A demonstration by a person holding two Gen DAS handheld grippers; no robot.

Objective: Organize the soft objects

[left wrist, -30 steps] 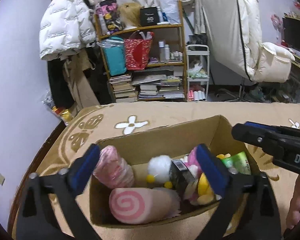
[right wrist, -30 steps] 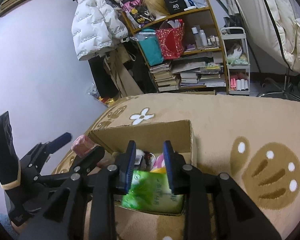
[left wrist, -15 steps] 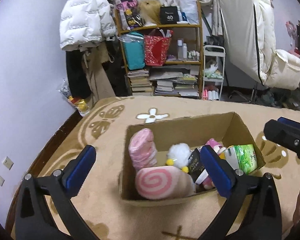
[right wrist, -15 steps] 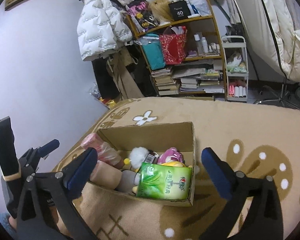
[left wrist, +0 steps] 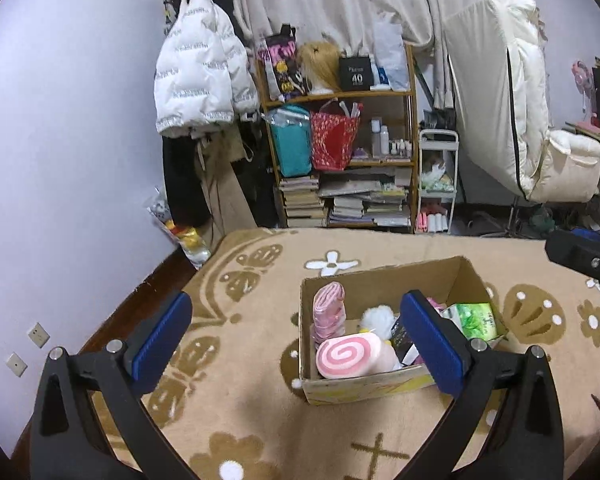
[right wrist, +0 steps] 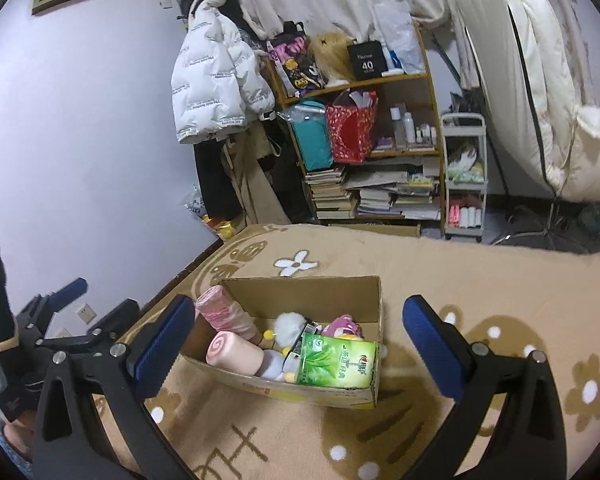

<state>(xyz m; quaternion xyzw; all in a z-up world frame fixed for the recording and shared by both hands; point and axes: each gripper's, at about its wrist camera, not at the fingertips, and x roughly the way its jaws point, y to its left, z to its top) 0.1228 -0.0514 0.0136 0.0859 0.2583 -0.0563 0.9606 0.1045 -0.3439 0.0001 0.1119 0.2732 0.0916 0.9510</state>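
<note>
Both the left gripper and the right gripper hang empty with jaws spread wide, the right's having just opened – likely because the green tissue pack already sits in the cardboard box on the blanket.

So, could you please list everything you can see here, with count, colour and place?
box: one, brown cardboard, on the blanket
swirl roll: one, pink, box's near left corner
striped roll: one, pink, upright at box's left wall
pompom: one, white, box's middle
tissue pack: one, green, box's right end
pink plush: one, behind the pack
blanket: one, tan, flowered
shelf: one, wooden, back wall
jacket: one, white, hanging
left gripper: open, empty
right gripper: open, empty
</note>
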